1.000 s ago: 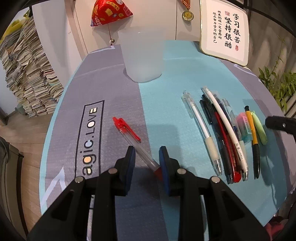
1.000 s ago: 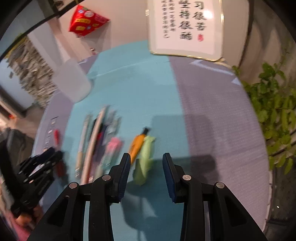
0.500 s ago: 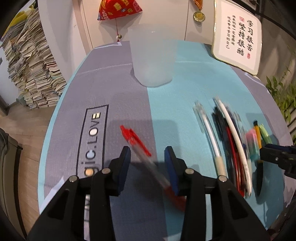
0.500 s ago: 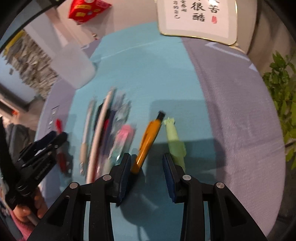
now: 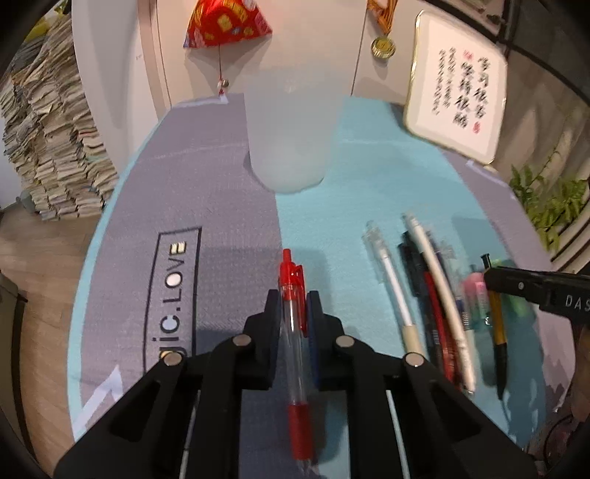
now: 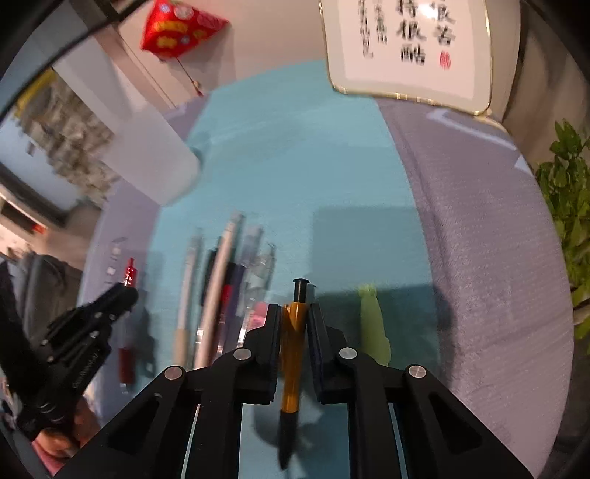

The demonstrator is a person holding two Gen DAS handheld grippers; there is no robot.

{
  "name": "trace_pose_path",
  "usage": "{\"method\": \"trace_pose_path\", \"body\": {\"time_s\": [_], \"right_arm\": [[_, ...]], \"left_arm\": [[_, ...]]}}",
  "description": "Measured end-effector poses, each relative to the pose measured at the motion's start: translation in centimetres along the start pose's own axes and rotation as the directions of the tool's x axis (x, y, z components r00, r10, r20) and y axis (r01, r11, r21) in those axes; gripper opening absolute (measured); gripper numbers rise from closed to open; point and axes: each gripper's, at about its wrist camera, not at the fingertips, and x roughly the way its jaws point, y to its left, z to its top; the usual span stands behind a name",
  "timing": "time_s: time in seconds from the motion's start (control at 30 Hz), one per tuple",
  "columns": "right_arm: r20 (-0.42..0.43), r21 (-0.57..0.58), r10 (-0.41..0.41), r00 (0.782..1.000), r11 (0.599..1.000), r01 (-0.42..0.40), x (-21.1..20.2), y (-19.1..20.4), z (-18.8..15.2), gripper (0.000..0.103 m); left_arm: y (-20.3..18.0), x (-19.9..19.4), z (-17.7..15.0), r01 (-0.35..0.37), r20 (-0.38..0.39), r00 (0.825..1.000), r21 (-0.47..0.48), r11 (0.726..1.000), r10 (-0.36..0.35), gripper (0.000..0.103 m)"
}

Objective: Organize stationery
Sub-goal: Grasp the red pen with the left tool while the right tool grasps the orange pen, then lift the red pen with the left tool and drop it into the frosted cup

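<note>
Stacked paper piles (image 5: 48, 147) fill the nine o'clock edge of the left wrist view, beside a round table under a grey and teal mat (image 5: 228, 191). At twelve o'clock on the mat stands a frosted plastic cup (image 5: 291, 125), upright, with a red hanging ornament (image 5: 225, 22) on the wall behind it. At centre, the left gripper (image 5: 293, 313) pinches a red retractable pen (image 5: 293, 331) across its clear barrel; the red clicker end points toward twelve o'clock and the red grip lies toward six o'clock between the arms. Toward three o'clock a row of pens (image 5: 431, 294) lies side by side on the teal half, well apart from the cup. A framed calligraphy plaque (image 5: 457, 84) leans at two o'clock, with a potted plant (image 5: 549, 191) beyond the table's edge.

In the right wrist view, the right gripper (image 6: 295, 331) pinches an orange pen (image 6: 293, 342), black plunger toward twelve o'clock and black tip toward six o'clock. A pale green highlighter (image 6: 372, 324) lies on the mat just beside the gripper at three o'clock, apart from its fingers.
</note>
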Motion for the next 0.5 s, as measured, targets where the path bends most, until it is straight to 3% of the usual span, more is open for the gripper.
{"method": "trace_pose_path", "body": {"time_s": [0.2,0.5], "right_arm": [[0.121,-0.033,0.075,0.99,0.997,-0.072,-4.5,0.6,-0.2,0.015],[0.254,-0.12,0.082,0.964,0.991,-0.053,-9.1,2.3,-1.3,0.014]], "left_arm": [[-0.4,-3.6,0.8,0.039,0.1,0.994,-0.003,0.999,-0.038,0.012],[-1.4,-6.6,2.2,0.037,0.198,0.979,0.036,0.999,-0.043,0.012]]}}
